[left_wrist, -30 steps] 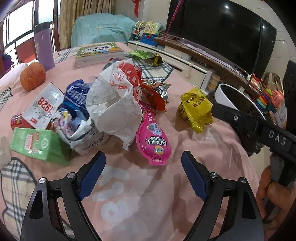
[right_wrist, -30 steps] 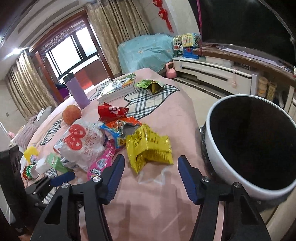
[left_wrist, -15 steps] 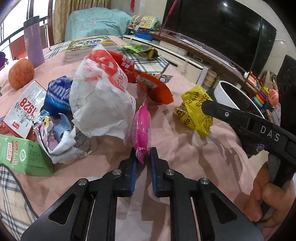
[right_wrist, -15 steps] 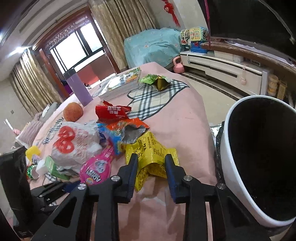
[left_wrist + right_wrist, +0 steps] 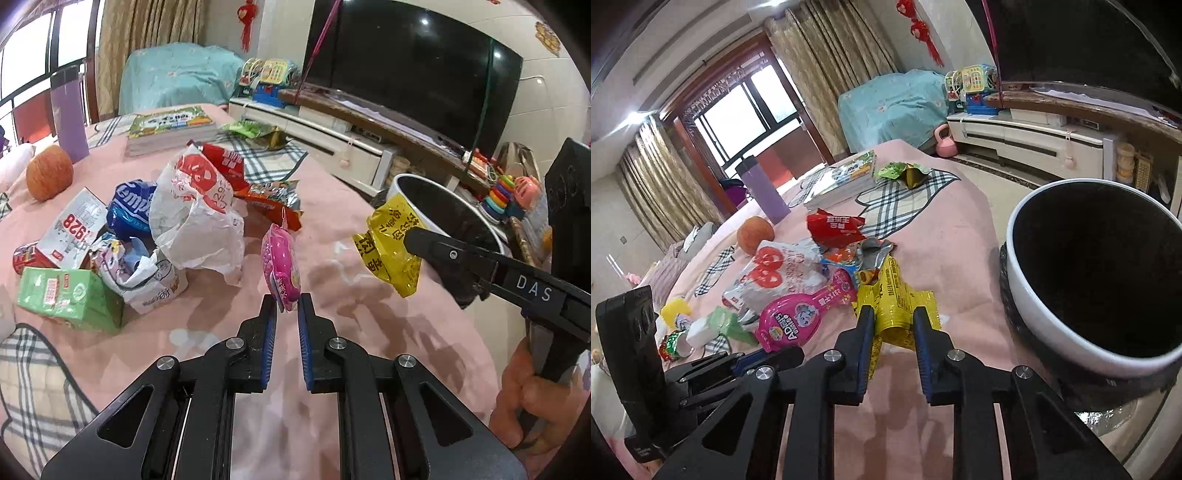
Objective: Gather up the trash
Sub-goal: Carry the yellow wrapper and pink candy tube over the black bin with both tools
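Both grippers are carrying 1 piece of trash each toward the bin.

Step in hand, as a judgement: getting each wrapper over the white bin (image 5: 1027,295) beside the table (image 5: 351,314) and dropping it inside the dark liner.
- Doing it well likely means keeping both grips firm until the wrapper is hanging clear past the rim; these are light, floppy foils and a shallow pinch could be slipping.
- The right load is nearer the bin, so it looks best to be emptying that one first, with the left waiting off to the side to avoid crossing arms.
- Letting go low over the opening should be stopping the foil from drifting back onto the pink cloth.

Fingers:
- left gripper (image 5: 286,314): fingers are nearly closed, clamping the bottom edge of the pink pouch (image 5: 280,264); the pouch is standing upright, edge-on, lifted off the table.
- right gripper (image 5: 892,321): fingers are drawn in to a narrow gap, pinching the crumpled yellow wrapper (image 5: 895,299); in the left wrist view the wrapper is hanging from the finger tips just in front of the bin rim.

Remaining on the table: white plastic bag (image 5: 195,206), red and orange snack bags, green carton (image 5: 66,299), plus an orange fruit (image 5: 49,172) and books (image 5: 170,127), which look like non-trash.
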### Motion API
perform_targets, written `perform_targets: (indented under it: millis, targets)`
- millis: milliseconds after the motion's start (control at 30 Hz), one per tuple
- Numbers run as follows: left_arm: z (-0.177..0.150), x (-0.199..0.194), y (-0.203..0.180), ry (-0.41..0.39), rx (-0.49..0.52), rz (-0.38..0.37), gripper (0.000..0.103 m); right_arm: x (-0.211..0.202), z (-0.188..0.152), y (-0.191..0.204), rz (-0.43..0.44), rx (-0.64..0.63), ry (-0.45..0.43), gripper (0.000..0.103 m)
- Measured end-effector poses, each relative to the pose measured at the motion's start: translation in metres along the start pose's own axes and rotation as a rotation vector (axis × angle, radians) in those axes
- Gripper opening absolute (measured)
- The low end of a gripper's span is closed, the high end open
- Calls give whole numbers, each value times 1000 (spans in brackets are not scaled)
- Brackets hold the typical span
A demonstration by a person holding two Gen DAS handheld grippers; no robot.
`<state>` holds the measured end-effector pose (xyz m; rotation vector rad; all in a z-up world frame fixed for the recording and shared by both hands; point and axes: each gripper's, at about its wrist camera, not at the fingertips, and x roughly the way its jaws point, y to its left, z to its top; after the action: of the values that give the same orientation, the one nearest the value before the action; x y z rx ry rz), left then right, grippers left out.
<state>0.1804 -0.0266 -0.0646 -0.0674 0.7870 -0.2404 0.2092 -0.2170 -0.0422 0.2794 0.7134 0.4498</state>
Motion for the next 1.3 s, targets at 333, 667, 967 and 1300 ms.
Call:
perform_targets:
  millis: [333, 667, 967, 1300]
  targets:
    - [-3, -25, -26, -50, 61, -48, 11, -40, -14, -7, -29, 39, -67, 21]
    - [5, -26, -61, -71, 123, -97, 10, -72, -12, -28, -91, 71, -128, 21]
    - [18, -22, -83, -87, 156, -132, 10, -86, -7, -45, -126, 92, -163, 21]
    - [37, -16, -118, -114, 204, -177, 10, -98, 5, -67, -169, 108, -192, 21]
